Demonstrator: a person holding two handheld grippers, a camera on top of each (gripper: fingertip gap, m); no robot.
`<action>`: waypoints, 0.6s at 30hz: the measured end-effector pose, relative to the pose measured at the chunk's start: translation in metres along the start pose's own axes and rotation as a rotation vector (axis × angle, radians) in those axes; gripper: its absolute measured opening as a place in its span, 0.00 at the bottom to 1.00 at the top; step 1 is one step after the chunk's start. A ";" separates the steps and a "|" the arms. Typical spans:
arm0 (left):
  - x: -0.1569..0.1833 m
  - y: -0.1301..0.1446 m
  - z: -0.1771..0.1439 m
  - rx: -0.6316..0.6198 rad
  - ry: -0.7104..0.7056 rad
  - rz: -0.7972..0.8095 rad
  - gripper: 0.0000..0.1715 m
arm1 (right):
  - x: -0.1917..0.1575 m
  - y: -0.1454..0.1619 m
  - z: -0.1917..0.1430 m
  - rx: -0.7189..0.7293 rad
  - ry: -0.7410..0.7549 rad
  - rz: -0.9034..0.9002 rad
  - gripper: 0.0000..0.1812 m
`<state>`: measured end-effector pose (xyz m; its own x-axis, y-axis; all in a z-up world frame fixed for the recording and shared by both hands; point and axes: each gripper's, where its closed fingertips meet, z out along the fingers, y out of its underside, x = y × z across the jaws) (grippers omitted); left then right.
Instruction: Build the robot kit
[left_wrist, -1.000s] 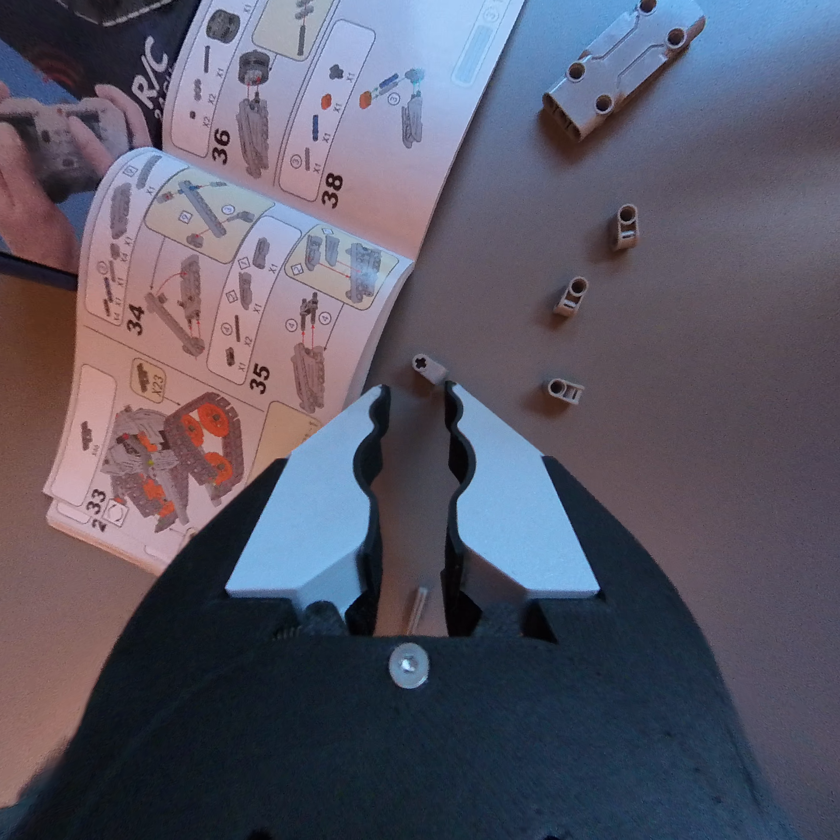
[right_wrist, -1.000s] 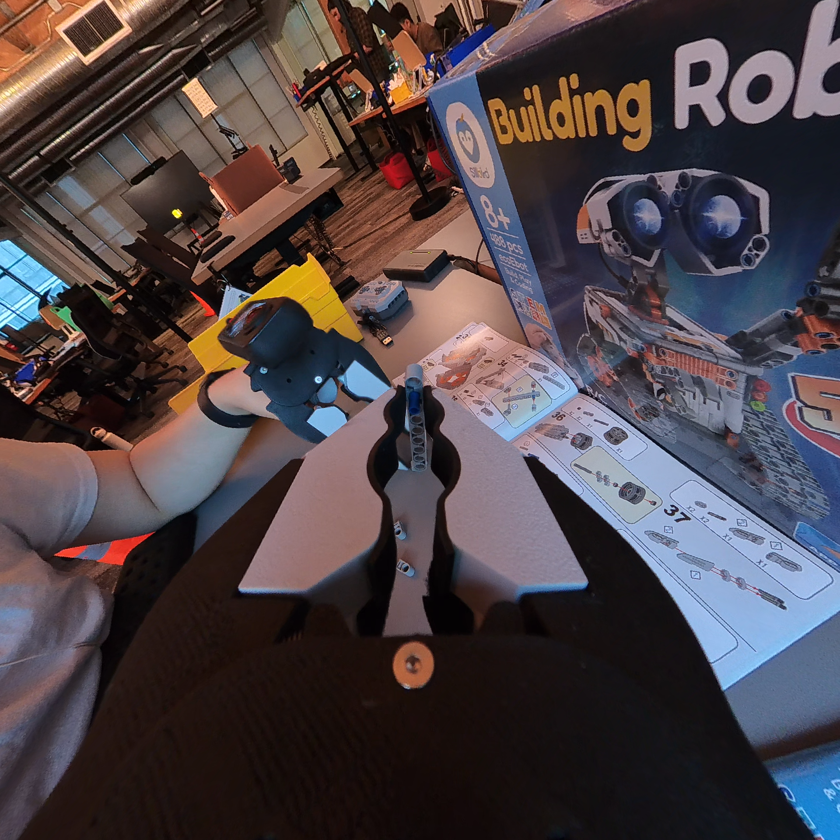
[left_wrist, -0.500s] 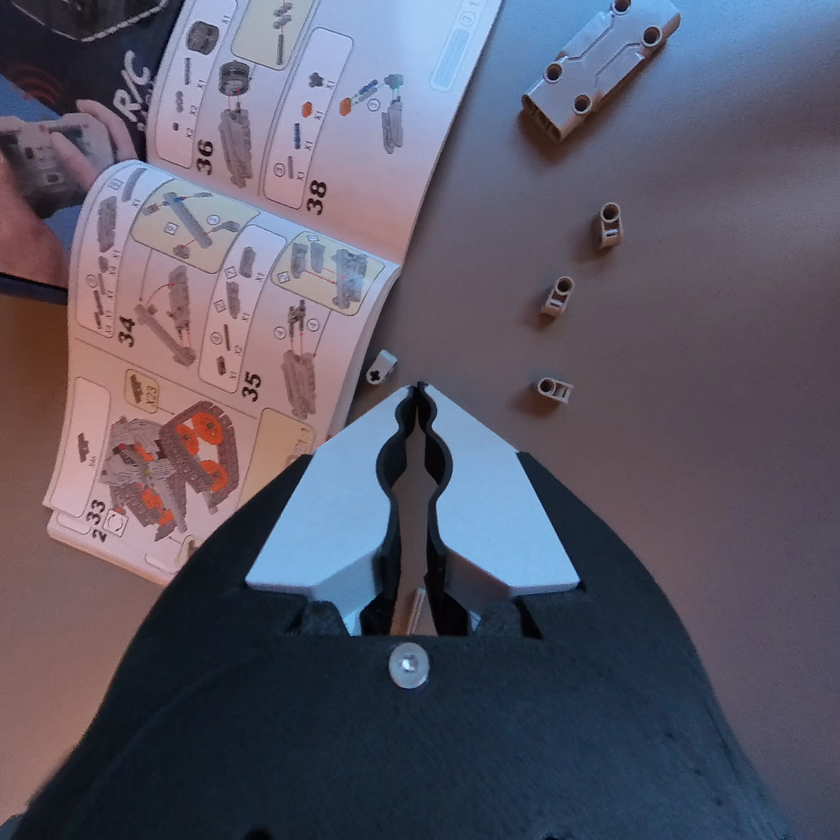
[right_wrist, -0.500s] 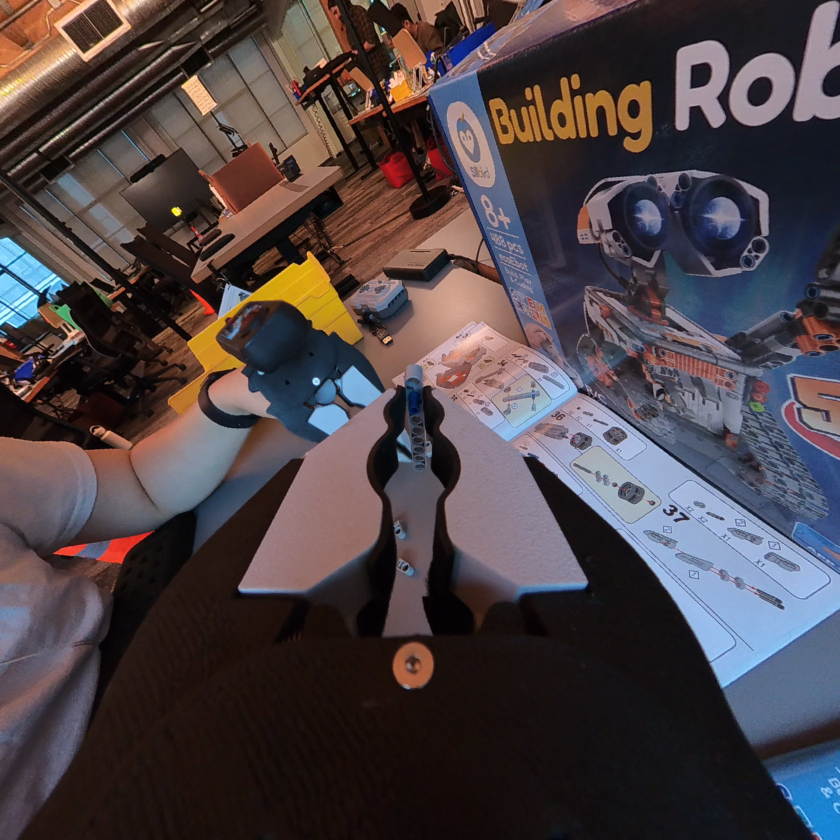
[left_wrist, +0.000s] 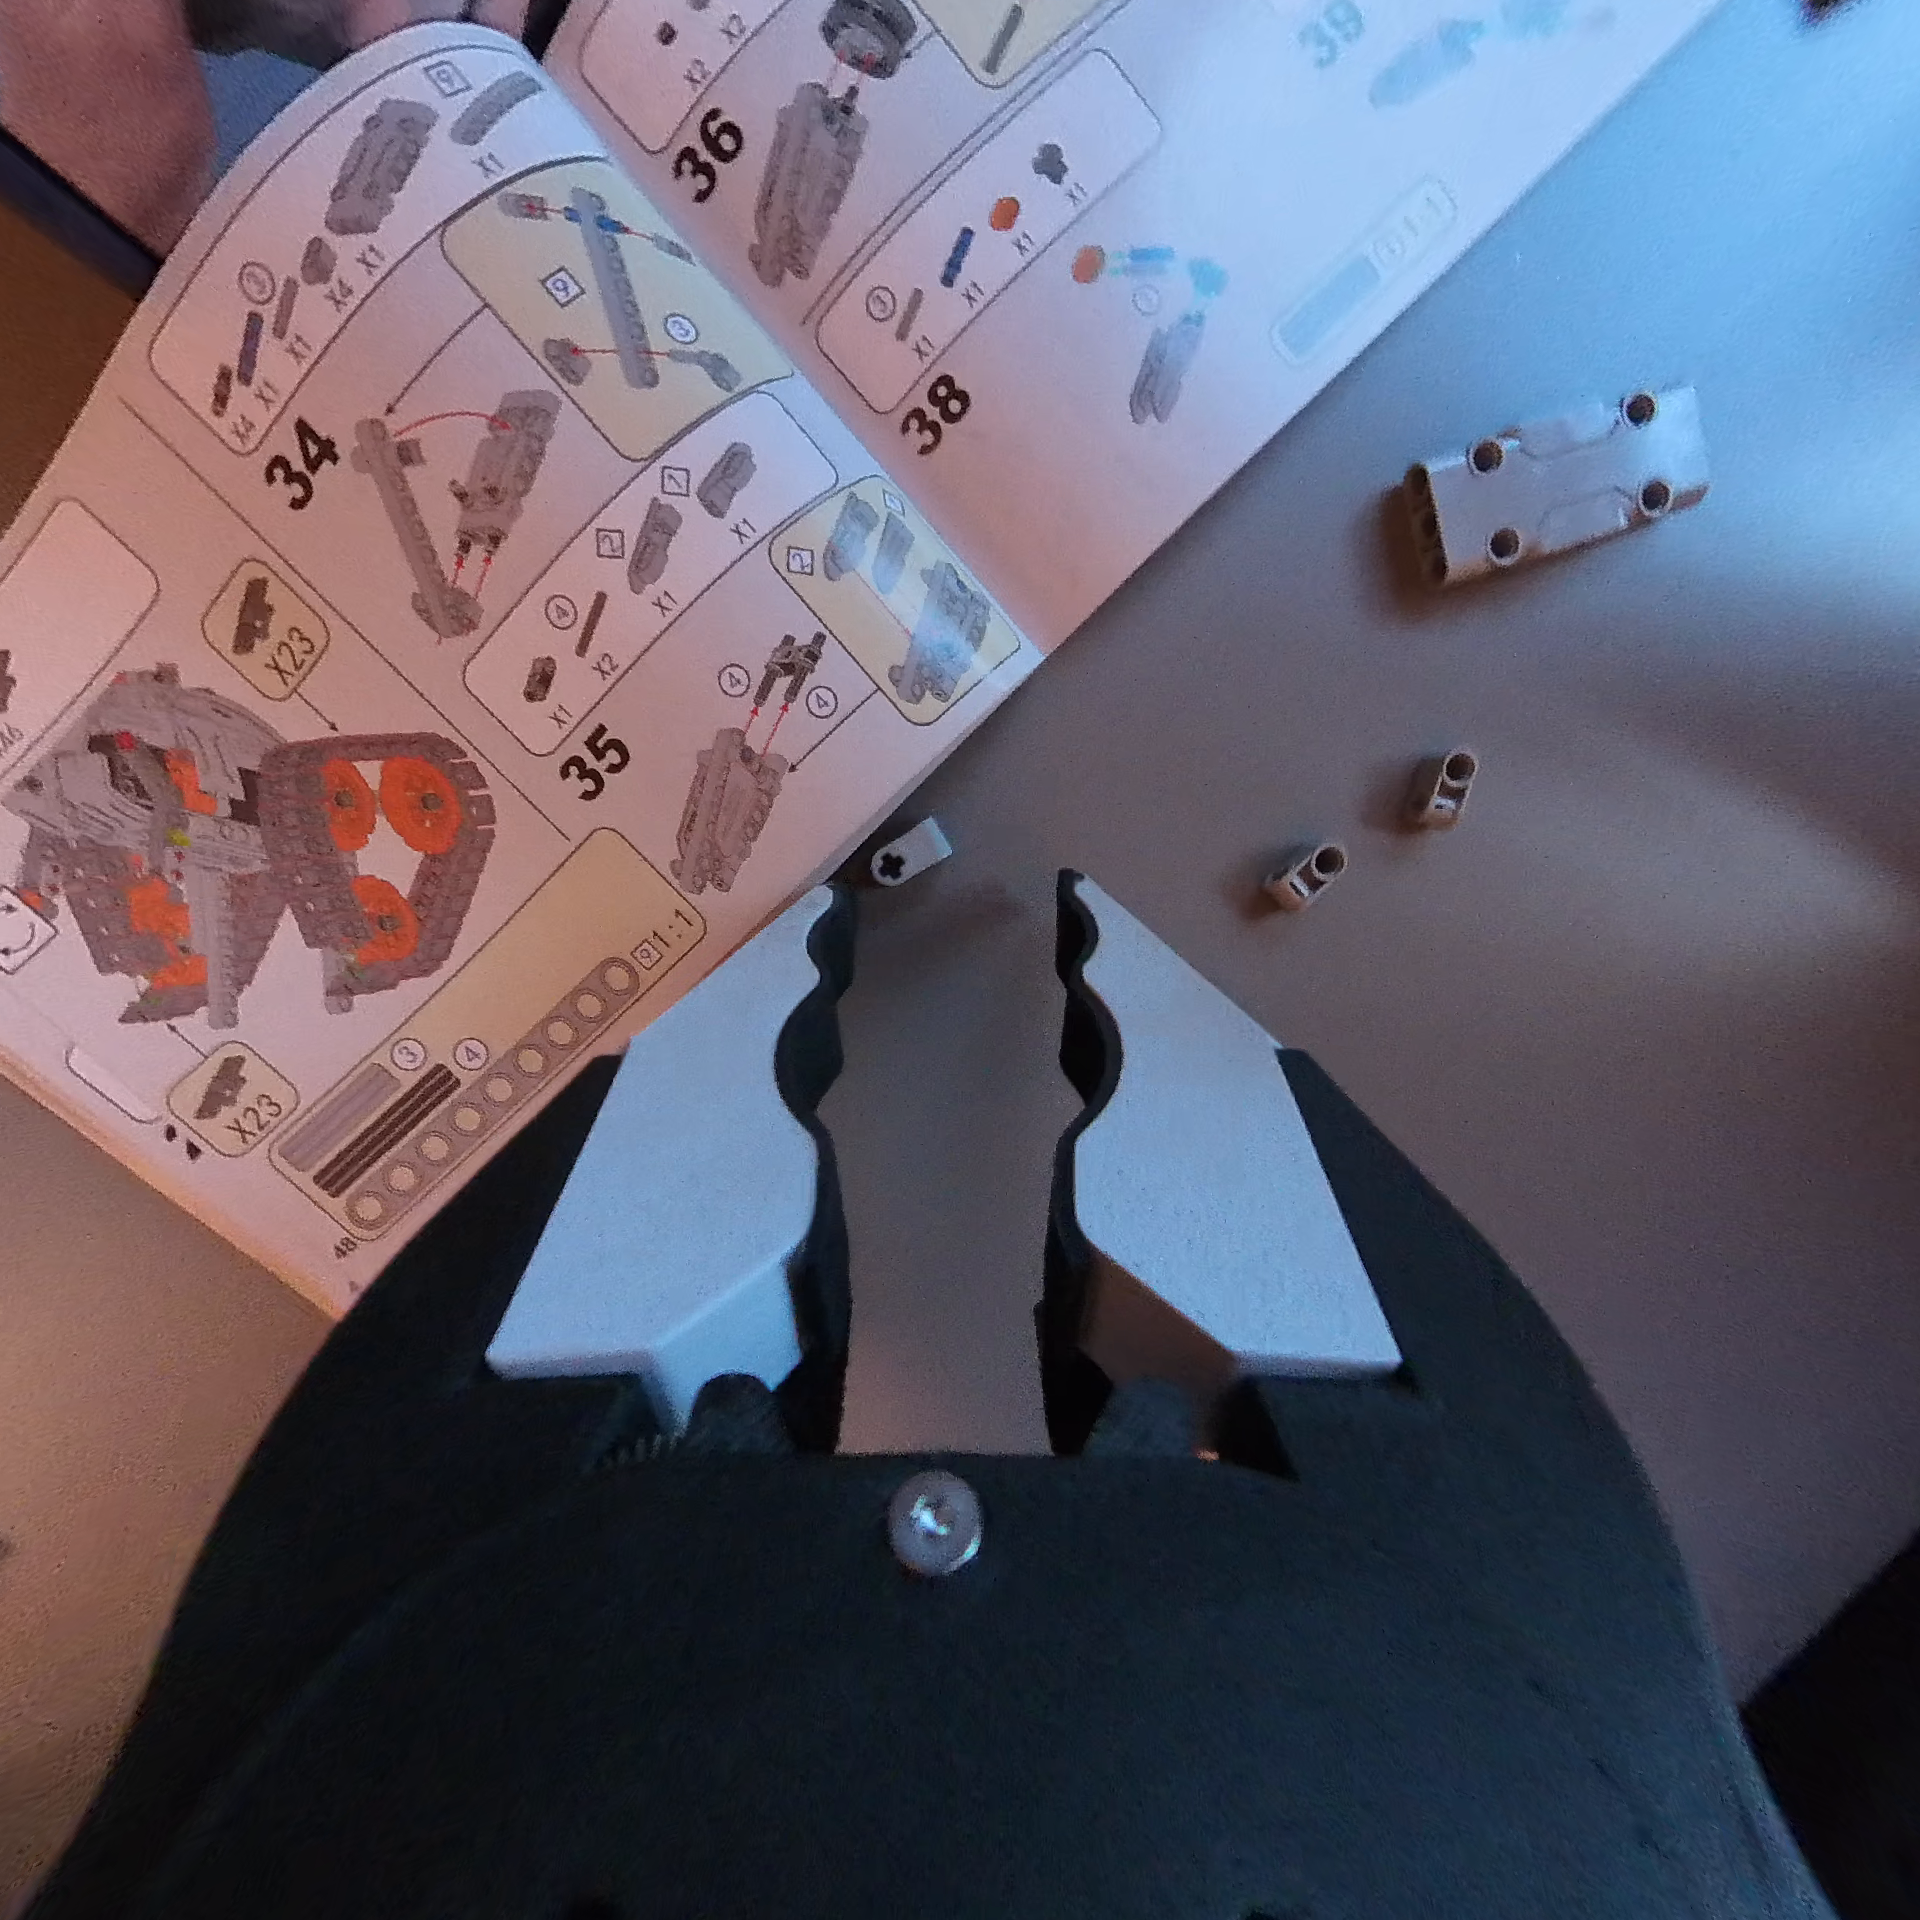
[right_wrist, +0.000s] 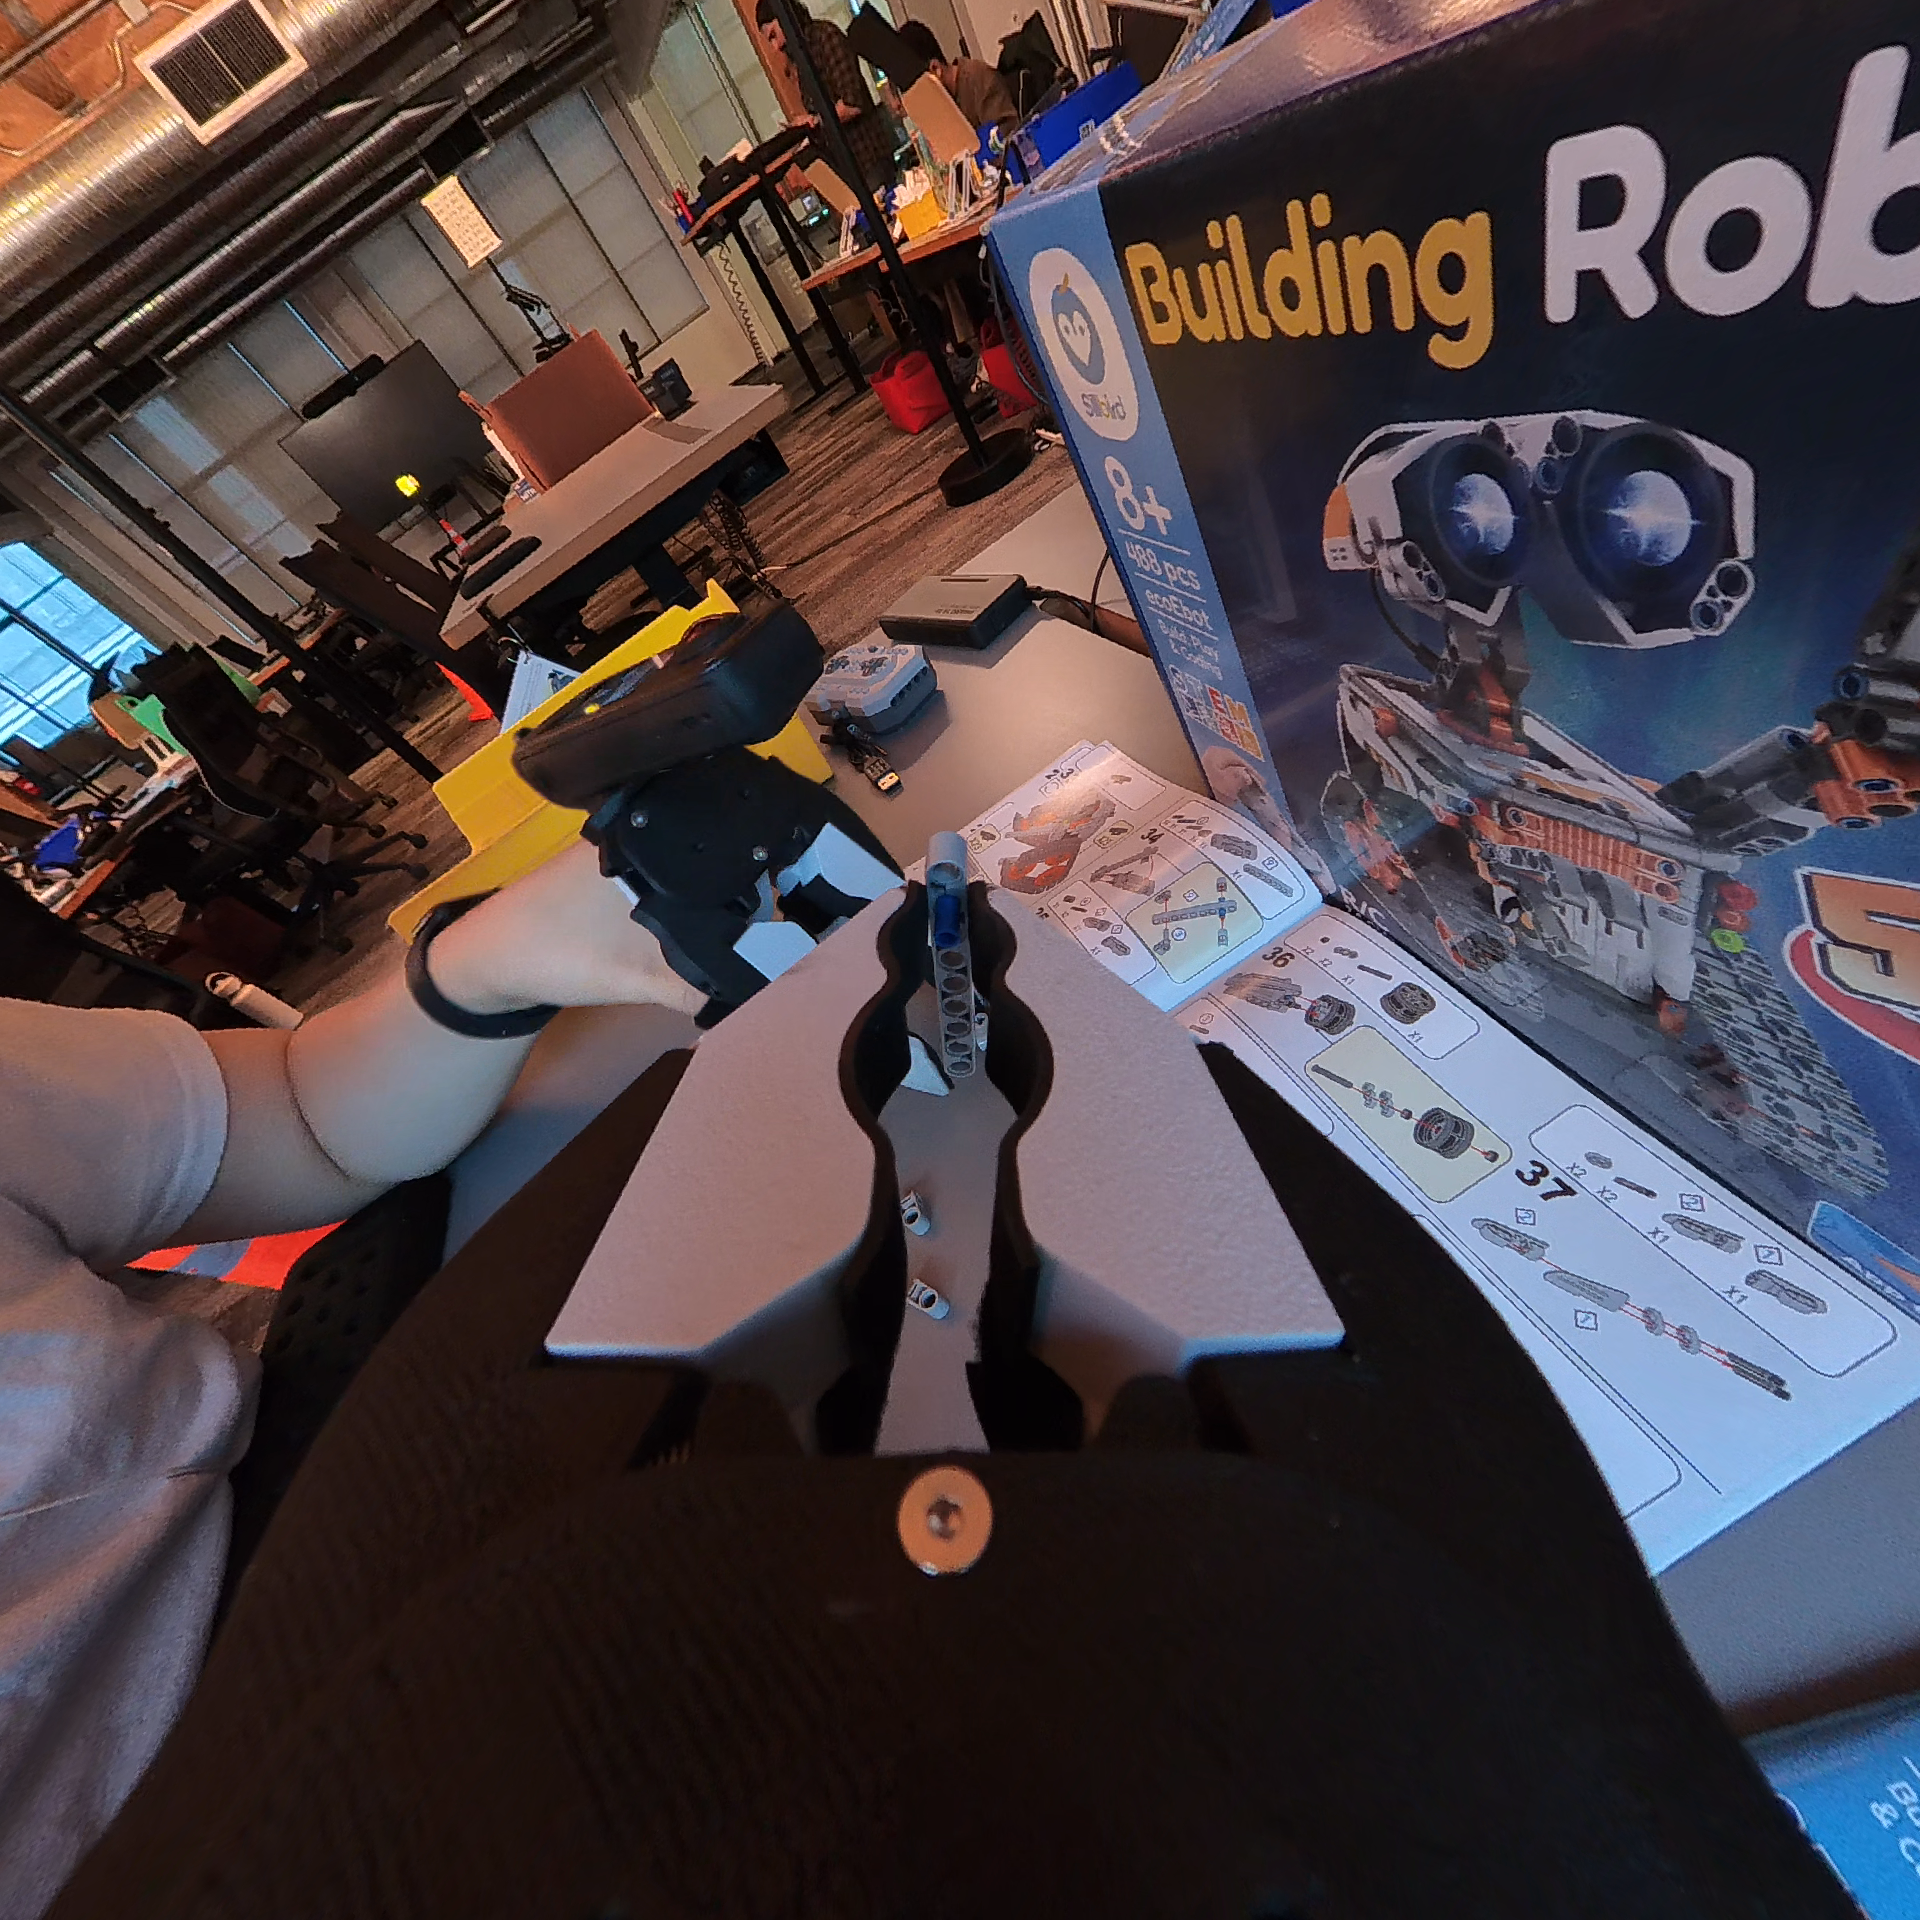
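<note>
My left gripper (left_wrist: 951, 894) is open and empty, just above the grey table. A small grey connector with a cross hole (left_wrist: 911, 854) lies right in front of its left fingertip, at the edge of the open instruction booklet (left_wrist: 499, 540). Two more small grey connectors (left_wrist: 1307, 876) (left_wrist: 1442, 788) and a grey panel piece (left_wrist: 1553, 501) lie to the right. My right gripper (right_wrist: 951, 894) is shut on a long grey holed beam (right_wrist: 954, 977) with a blue pin, held upright. The left gripper (right_wrist: 727, 831) also shows in the right wrist view, just behind the beam.
A large toy robot kit box (right_wrist: 1558, 582) stands at the right, behind the booklet (right_wrist: 1351, 1091). Two small connectors (right_wrist: 914, 1210) (right_wrist: 928, 1297) lie on the table under my right gripper. A yellow bin (right_wrist: 623, 769), a grey module (right_wrist: 873, 686) and a black box (right_wrist: 961, 608) lie farther off. There is about 20 cm between the tips of the two grippers.
My left gripper shut without catching the cross-hole connector, which slid left toward the booklet, then opened again and shifted closer to the booklet. The right gripper kept still with the beam.
</note>
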<state>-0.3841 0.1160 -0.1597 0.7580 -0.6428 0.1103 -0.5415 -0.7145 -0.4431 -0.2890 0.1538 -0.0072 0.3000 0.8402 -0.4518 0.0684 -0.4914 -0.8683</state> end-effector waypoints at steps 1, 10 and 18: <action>0.000 0.000 0.000 0.000 -0.016 -0.011 0.22 | 0.000 0.000 0.000 0.000 0.000 0.000 0.04; -0.008 -0.006 0.005 0.042 -0.131 0.000 0.14 | -0.002 -0.001 0.000 -0.002 0.001 -0.008 0.04; -0.003 0.001 0.003 -0.018 -0.126 0.140 0.08 | -0.002 0.000 0.001 -0.008 0.005 -0.013 0.04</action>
<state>-0.3861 0.1181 -0.1628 0.7140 -0.6972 -0.0643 -0.6504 -0.6263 -0.4298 -0.2901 0.1523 -0.0069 0.3034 0.8454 -0.4396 0.0796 -0.4822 -0.8725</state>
